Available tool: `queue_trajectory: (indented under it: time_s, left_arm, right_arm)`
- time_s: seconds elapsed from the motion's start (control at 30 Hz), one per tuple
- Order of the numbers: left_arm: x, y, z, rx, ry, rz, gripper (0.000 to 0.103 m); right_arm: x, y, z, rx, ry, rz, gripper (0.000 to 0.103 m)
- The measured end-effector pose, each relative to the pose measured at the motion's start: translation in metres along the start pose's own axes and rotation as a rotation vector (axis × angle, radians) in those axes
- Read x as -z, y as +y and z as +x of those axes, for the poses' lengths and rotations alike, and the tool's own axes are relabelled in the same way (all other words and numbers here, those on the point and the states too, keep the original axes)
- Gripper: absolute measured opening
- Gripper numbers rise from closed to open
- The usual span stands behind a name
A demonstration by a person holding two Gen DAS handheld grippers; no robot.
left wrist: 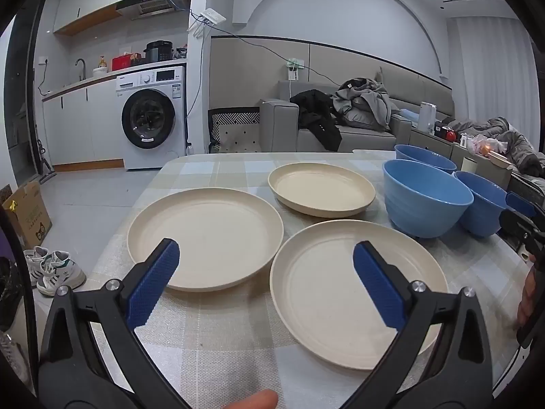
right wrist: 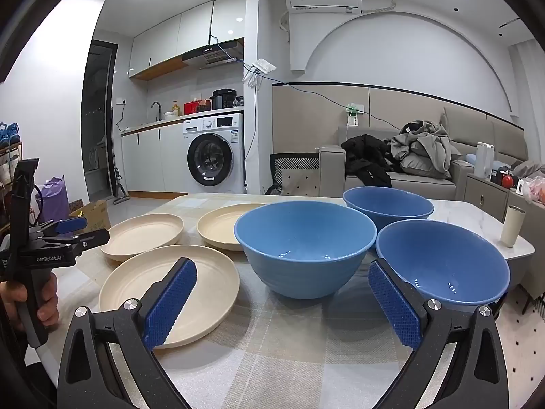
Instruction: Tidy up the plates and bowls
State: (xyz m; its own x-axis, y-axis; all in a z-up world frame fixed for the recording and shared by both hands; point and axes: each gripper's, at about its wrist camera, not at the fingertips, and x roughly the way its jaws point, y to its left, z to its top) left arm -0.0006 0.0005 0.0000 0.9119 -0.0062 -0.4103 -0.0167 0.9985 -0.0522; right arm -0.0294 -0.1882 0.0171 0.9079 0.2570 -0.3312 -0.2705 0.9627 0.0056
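Cream plates [left wrist: 207, 235], three of them, are lying beside three blue bowls [right wrist: 303, 248] on the checked desk [left wrist: 221, 334], while the left gripper [left wrist: 265, 266] and right gripper [right wrist: 282, 293] are hovering wide open, holding nothing.

Left claw [left wrist: 265, 259] and right claw [right wrist: 282, 279] wide apart, seemingly empty

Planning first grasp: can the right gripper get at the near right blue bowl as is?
Probably yes: right gripper is open and empty, near right blue bowl sits just ahead by its right finger, rim exposed, nothing between.
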Motion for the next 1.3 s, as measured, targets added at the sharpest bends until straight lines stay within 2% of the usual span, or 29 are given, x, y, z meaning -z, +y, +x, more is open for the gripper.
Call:
queue_trajectory:
  time_s: [1.3]
  left_arm:
    - [-0.0001, -0.0003, 0.0001, -0.005, 0.004, 0.009, 0.102]
  right_arm:
    - [-0.0002, -0.0002, -0.0005, 0.000, 0.005, -0.002, 0.103]
